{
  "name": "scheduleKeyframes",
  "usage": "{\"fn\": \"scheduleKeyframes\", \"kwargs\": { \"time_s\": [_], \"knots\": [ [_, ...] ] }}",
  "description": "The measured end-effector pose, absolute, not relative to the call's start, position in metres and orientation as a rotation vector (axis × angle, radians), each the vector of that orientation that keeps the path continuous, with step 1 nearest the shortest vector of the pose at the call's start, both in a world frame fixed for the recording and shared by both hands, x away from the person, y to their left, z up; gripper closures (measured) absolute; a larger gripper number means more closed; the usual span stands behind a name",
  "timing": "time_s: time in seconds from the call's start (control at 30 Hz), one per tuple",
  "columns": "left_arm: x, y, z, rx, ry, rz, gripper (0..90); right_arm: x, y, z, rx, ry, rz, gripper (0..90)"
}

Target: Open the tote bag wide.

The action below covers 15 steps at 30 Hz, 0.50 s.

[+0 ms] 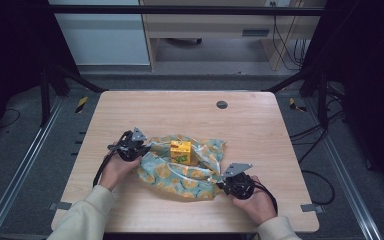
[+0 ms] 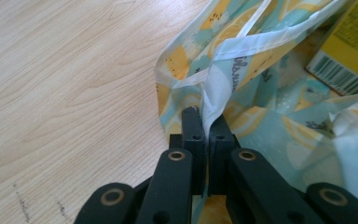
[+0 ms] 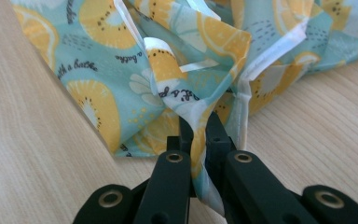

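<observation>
pinching cloth edges, both tongs; box barcode in left gripper view

The cloth is light teal with yellow-orange citrus slices, white flowers and small black writing. The box is yellow with green marks. The table is pale wood-grain.

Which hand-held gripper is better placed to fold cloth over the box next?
Probably left: the left hand-held gripper pinches the cloth nearer the box; the right hand-held gripper holds a farther corner.
</observation>
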<state>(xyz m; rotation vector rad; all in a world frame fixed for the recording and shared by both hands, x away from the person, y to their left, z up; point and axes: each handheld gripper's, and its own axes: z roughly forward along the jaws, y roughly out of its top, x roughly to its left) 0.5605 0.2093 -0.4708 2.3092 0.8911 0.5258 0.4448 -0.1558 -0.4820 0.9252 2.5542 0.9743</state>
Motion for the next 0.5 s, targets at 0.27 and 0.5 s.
{"fn": "scheduleKeyframes", "kwargs": {
  "time_s": [0.27, 0.5],
  "knots": [
    [0.573, 0.206, -0.470, 2.280, 0.922, 0.555, 89.4, 0.447, -0.160, -0.481, 0.937, 2.542, 0.932, 90.0],
    [0.579, 0.202, -0.469, 2.273, 0.929, 0.583, 89.9, 0.449, -0.165, -0.480, 0.950, 2.523, 0.904, 90.0]
  ]
}}
